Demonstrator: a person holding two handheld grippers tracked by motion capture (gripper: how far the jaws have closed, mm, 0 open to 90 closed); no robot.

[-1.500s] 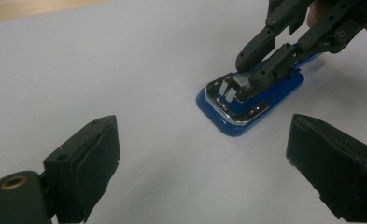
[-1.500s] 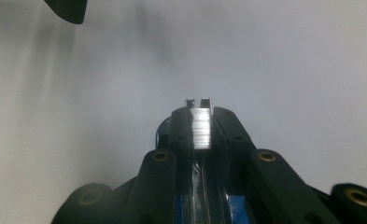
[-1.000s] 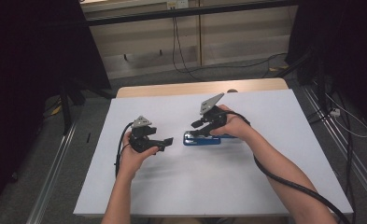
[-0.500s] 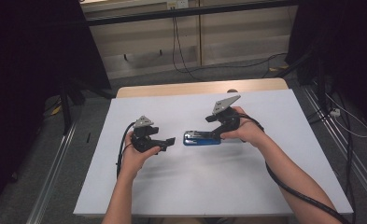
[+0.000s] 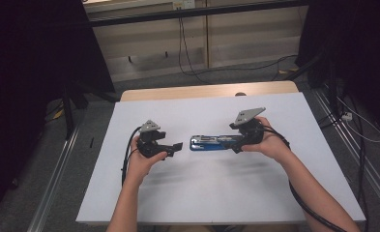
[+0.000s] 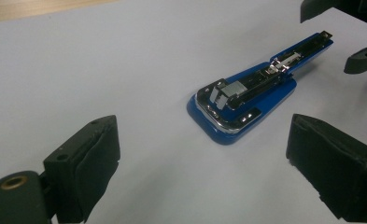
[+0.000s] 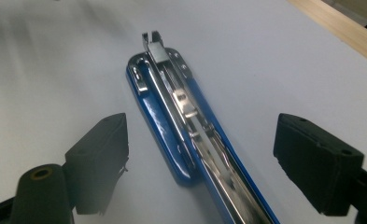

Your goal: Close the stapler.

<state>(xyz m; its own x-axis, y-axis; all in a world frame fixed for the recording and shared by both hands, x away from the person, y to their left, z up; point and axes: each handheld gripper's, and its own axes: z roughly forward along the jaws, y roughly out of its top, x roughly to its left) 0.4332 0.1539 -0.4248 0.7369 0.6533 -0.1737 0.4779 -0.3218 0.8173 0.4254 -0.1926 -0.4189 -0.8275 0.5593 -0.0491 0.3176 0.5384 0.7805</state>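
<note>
A blue stapler [image 5: 208, 143] lies folded open on the white tabletop [image 5: 202, 193], its metal staple channel facing up. In the left gripper view the stapler [image 6: 246, 98] points away, its broad end nearest. My left gripper [image 5: 177, 146] is open a short way left of it, the left gripper [image 6: 209, 154] wide apart with nothing between its jaws. My right gripper [image 5: 232, 142] is open at the stapler's right end. The right gripper [image 7: 207, 161] straddles the stapler [image 7: 181, 116] without its pads touching. The right gripper [image 6: 344, 32] shows at the far end.
A strip of wooden table [image 5: 202, 92] shows behind the white surface. Metal rails [image 5: 57, 193] run along the floor on both sides, and cables [image 5: 357, 116] lie on the floor to the right. A black stand leg [image 5: 71, 96] rises at the left.
My right gripper has drawn back to the right along the stapler and sunk slightly. The stapler and my left gripper have stayed put.
</note>
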